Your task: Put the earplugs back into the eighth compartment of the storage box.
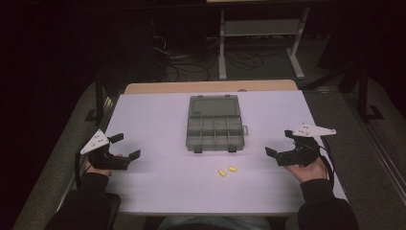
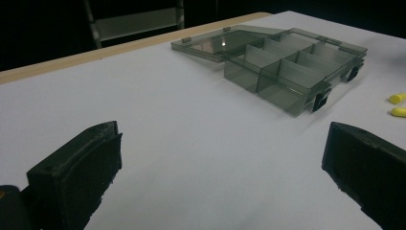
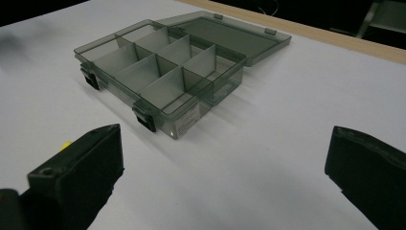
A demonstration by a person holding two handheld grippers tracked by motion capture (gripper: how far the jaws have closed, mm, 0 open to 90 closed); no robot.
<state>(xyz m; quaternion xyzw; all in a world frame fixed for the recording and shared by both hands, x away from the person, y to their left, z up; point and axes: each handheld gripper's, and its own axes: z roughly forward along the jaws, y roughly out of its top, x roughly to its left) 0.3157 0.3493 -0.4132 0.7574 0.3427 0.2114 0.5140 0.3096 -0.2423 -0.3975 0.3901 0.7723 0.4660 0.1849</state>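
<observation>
High view: the open organiser box (image 1: 214, 123) sits mid-bench; two yellow earplugs (image 1: 227, 170) lie just in front of it, between the left gripper (image 1: 125, 146) and right gripper (image 1: 276, 143).

Gripper views: both sets of fingers spread wide, empty (likely starting). Next probably means pinching an earplug and dropping it into a compartment.

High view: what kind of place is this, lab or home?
Likely a lab or data-collection room: a plain white table staged with just a compartment box and two yellow pieces, loose cables on the floor, and a bare metal stand behind.
</observation>
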